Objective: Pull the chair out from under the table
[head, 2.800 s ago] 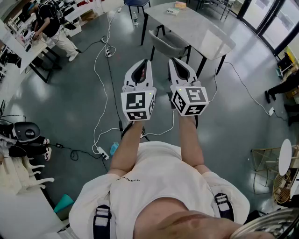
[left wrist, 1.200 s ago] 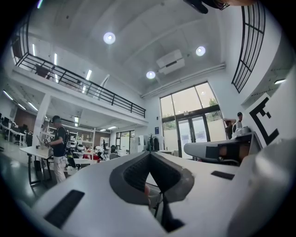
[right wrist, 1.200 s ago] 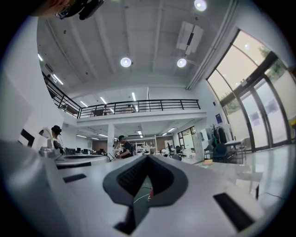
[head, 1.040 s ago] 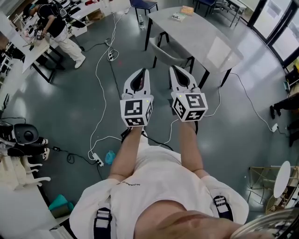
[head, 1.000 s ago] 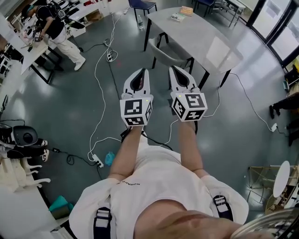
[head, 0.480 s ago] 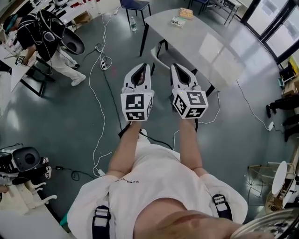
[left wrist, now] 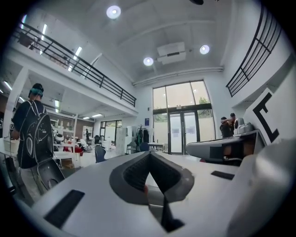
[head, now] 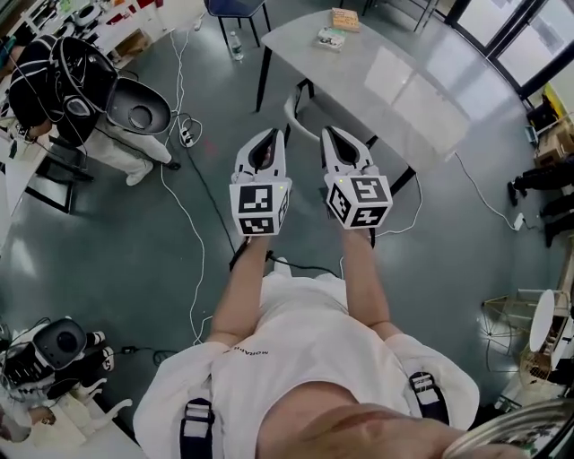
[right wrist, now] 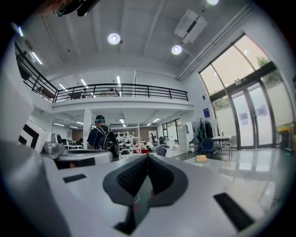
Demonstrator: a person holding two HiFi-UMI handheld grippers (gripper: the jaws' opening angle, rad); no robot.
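Not begun: chair [head: 300,109] tucked under table [head: 395,76] at 12 o'clock, untouched. Left gripper [head: 273,134] & right gripper [head: 330,133] both closed, empty, short of it. Reach, grab, pull all left.

chair [head: 298,111] mostly under table [head: 405,82]

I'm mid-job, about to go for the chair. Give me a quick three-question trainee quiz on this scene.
1. True or false: the chair stands fully clear of the table.
2. The left gripper and right gripper are: A) both shut and empty; B) both open; C) shut on the chair.
3. Fill in: on the table's far end lie ____.
Key: 1 false, it is tucked under the table's edge; 2 A; 3 books.
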